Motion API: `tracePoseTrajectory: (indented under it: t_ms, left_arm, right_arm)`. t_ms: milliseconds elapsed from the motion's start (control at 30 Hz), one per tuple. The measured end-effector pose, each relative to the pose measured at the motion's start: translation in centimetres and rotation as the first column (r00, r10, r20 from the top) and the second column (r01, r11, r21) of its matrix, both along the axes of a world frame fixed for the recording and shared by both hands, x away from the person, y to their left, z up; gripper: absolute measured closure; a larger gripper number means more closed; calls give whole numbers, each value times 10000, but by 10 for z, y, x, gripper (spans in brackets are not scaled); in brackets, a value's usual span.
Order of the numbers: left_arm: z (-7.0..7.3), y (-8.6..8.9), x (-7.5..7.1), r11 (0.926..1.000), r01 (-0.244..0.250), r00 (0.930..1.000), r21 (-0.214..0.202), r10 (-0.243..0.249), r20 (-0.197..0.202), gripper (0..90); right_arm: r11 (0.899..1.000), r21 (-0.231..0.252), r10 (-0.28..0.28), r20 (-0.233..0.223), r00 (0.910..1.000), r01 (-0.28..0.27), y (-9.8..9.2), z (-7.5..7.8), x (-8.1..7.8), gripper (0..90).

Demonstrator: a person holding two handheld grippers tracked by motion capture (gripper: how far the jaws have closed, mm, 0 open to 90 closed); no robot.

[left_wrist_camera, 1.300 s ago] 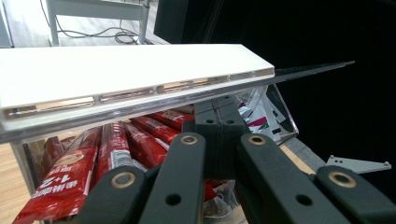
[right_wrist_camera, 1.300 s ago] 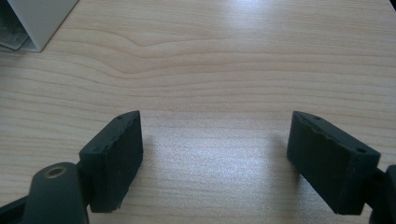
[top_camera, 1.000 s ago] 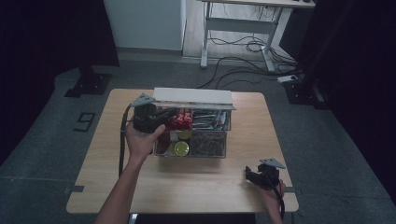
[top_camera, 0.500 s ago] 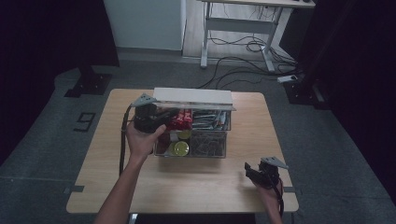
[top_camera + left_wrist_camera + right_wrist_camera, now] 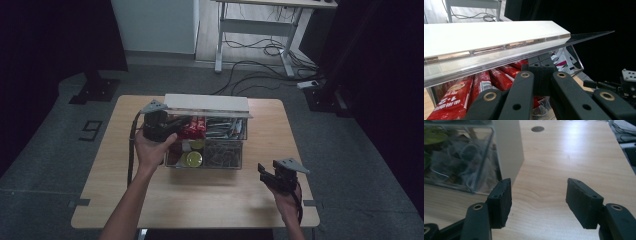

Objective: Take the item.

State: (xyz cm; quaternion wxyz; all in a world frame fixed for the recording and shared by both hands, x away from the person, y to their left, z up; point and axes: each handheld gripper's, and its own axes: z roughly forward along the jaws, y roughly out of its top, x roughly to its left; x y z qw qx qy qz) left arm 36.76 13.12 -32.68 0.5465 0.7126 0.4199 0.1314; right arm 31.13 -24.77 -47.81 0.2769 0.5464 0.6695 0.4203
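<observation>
High view – left claw (image 5: 167, 125): at 10 o'clock edge of clear box (image 5: 220, 162), jaws together inside it among red packets (image 5: 192, 128); lid (image 5: 207, 104) raised at 12 o'clock.
High view – right claw (image 5: 266, 173): over bare bench (image 5: 210, 200) at 4 o'clock of box, well apart from it.
Left gripper view – progress: lid (image 5: 494, 37) up, packets (image 5: 456, 95) lying in compartment; packet pinched or not, cannot tell; nothing lifted clear yet.
Right gripper view – right claw (image 5: 539, 203): jaws apart, just been closing, nothing between; box corner (image 5: 461, 157) at 10 o'clock.
</observation>
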Motion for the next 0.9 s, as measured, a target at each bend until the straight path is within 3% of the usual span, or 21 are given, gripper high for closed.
tracePoseTrajectory:
  t_ms: [233,533,900]
  left_arm:
    - [0,0,0,10000,22,10000,-25,-22,-17,900]
    - [0,0,-1,10000,37,10000,-64,-37,-46,900]
    - [0,0,-1,10000,16,10000,-74,-16,-44,900]
  right_arm:
    - [9993,-137,342,366,9987,-337,10,18,1,379]
    - [9966,71,805,1039,9913,-817,24,47,4,448]
    - [9931,141,1140,1276,9852,-1168,33,66,7,459]
